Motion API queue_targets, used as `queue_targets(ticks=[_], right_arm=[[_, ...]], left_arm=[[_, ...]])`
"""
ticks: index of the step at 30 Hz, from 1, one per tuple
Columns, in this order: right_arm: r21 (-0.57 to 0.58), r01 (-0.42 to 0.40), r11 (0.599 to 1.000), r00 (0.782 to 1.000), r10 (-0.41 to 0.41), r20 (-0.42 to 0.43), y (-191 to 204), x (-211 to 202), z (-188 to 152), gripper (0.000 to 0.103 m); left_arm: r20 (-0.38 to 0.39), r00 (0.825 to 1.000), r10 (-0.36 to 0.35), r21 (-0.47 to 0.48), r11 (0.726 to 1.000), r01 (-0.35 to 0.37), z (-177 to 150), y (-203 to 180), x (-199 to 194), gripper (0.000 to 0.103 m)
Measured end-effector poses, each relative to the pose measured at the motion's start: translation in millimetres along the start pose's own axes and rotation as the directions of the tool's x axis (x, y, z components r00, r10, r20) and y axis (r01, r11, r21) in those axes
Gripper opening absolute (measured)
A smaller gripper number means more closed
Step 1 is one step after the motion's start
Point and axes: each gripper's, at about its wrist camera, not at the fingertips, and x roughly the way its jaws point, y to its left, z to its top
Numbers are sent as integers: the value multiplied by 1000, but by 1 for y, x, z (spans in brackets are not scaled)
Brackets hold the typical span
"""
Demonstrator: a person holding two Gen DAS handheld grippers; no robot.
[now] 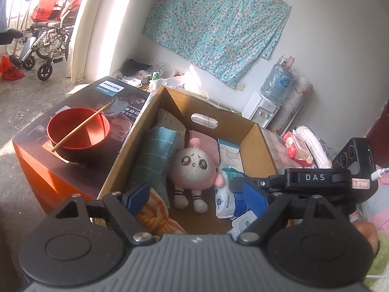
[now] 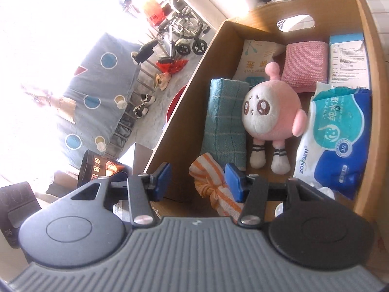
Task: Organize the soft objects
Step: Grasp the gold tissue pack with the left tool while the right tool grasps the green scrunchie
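An open cardboard box [image 1: 126, 155] holds a pink and white plush toy [image 1: 192, 168] lying on its back. A folded teal towel [image 1: 155, 155] lies to its left and a pink cloth [image 1: 209, 143] behind it. A wet wipes pack [image 1: 225, 199] sits to its right. An orange striped cloth [image 1: 158, 216] is bunched at the near end. My left gripper [image 1: 195, 198] hangs open over that end, holding nothing. My right gripper [image 2: 198, 180] is open at the near left corner, its right pad beside the orange striped cloth [image 2: 211, 182], short of the plush toy [image 2: 269, 112].
A red bowl [image 1: 77, 133] with a chopstick stands on a dark printed carton [image 1: 48, 170] left of the box. A water dispenser [image 1: 262, 112] stands at the back wall. A wheelchair [image 1: 46, 41] is far left. Bags and packets [image 1: 299, 148] lie to the right.
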Motion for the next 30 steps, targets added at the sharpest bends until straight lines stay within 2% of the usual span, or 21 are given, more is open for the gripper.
queue_targets(ticks=[4,6,8,10,12,13,15,16,18,21,23,25,27,29,30], right_arm=[[75,-9,997,991,-1,136,-29,-61,-22,51],[106,4,994,975,-27,219,-43,-95,-39,52],[128,53,990,948,-90,307,-58,-131,-56,55],[159,131,979,905,-184,383,-73,-165,-73,64],[196,238,951,845,-302,441,-92,-198,-93,74],[214,313,925,806,-378,456,-103,-212,-104,78],[255,459,851,728,-525,441,-122,-226,-121,79],[270,514,814,699,-580,419,-133,-229,-128,79],[273,577,770,670,-638,381,-150,-230,-139,79],[228,631,742,657,-667,352,-166,-217,-148,79],[190,675,713,635,-693,341,-170,-207,-150,79],[172,696,697,626,-706,330,-174,-199,-149,74],[164,710,685,625,-720,303,-178,-195,-149,68],[163,702,693,637,-714,291,-186,-192,-150,62],[155,707,690,632,-715,300,-187,-192,-152,57]], left_arm=[[-26,999,-34,54,998,36,2,-28,13,85],[-48,997,-54,93,994,58,3,-48,23,85],[-67,995,-77,130,988,85,3,-69,31,86],[-83,992,-98,165,980,111,2,-88,39,87],[-107,988,-116,205,969,136,0,-110,49,87],[-119,986,-121,221,964,145,0,-119,53,88],[-155,980,-125,262,951,163,-1,-142,65,88],[-172,977,-125,277,946,170,0,-150,70,88],[-223,968,-119,311,932,186,4,-174,84,88],[-286,954,-91,381,903,200,14,-213,109,88],[-291,954,-74,452,868,205,16,-242,121,88],[-291,955,-58,511,835,206,18,-269,134,90],[-306,951,-52,561,797,224,20,-299,152,91],[-332,943,-39,585,775,238,21,-325,174,91],[-348,937,-36,592,766,250,20,-340,187,91]])
